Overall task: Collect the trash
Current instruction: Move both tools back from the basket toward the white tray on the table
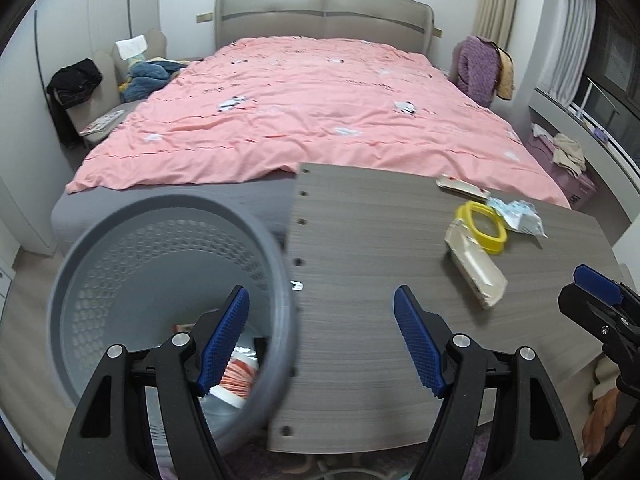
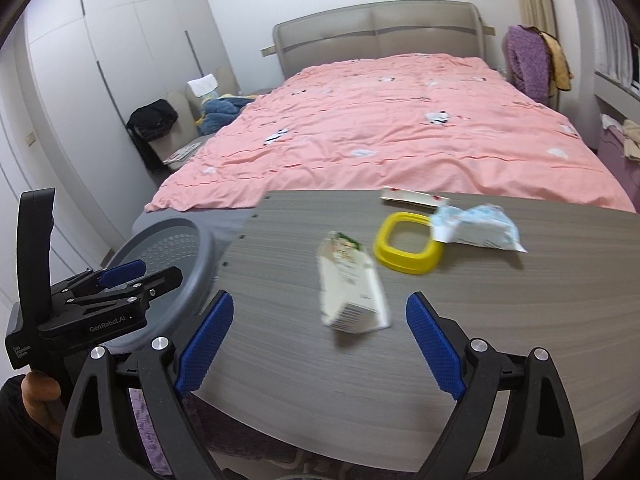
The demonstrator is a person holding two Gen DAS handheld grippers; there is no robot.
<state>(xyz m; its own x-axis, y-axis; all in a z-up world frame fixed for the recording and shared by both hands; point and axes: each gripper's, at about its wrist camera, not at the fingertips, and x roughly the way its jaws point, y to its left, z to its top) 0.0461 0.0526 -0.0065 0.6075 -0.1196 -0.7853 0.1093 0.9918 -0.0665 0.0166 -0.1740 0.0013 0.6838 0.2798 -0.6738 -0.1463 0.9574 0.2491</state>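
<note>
The grey wood-grain surface (image 1: 360, 280) stands at the foot of a bed with a pink cover (image 1: 304, 112), and it is the landmark for everything here. Against its left edge sits a round grey perforated bin (image 1: 132, 248), with some orange-and-white rubbish already lying in the bottom.

Still on the surface is the trash: a flattened white carton (image 2: 352, 288) lies toward the near middle, blurred in the picture. Just behind it, toward the bed, is a yellow ring-shaped lid (image 2: 408, 250). A crumpled blue-and-white wrapper (image 2: 476, 226) touches the lid's far right side, and a flat white-and-red packet (image 2: 416, 197) lies at the surface's far edge, nearest the bed.

The left gripper (image 1: 322, 344) hangs over the seam between bin and surface, its blue fingers (image 1: 224, 340) spread wide with nothing between them; one finger overlaps the bin's rim in the view.

The right gripper (image 2: 320, 344) hovers over the near part of the surface, pointed at the carton. Its fingers (image 2: 436, 348) are spread wide and hold nothing; the carton lies just beyond their tips, apart from them.
</note>
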